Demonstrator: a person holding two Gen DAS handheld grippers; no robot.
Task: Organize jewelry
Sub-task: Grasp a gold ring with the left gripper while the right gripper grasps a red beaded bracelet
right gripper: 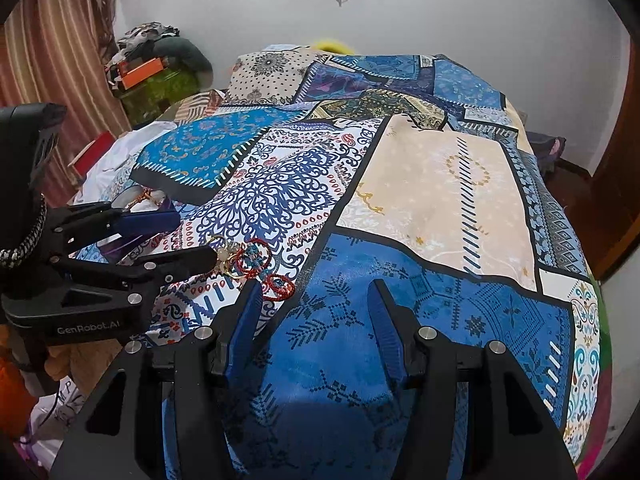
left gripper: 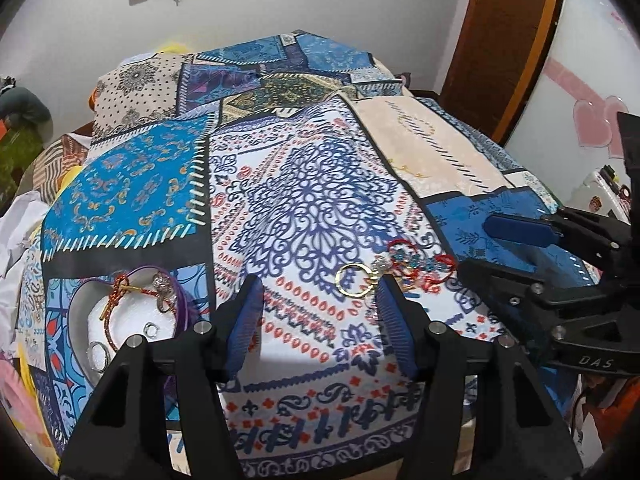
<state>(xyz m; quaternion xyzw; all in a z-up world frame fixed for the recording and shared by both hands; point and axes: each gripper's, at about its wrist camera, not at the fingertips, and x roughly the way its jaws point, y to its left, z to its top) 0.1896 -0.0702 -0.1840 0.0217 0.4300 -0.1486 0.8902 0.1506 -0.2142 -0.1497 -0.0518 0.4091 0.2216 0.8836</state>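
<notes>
Left gripper (left gripper: 320, 304): jaws apart, nothing between them, tilted down.
Right gripper (right gripper: 316, 304): jaws apart, holding nothing, tilted down.

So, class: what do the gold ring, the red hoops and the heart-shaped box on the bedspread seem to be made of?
Gold ring: probably polished metal, since it glints.
Red hoops: apparently wound with red thread or beads, matte and textured; too small to tell which.
Heart-shaped box: purple rim with a white lining that may be foam or satin.
</notes>
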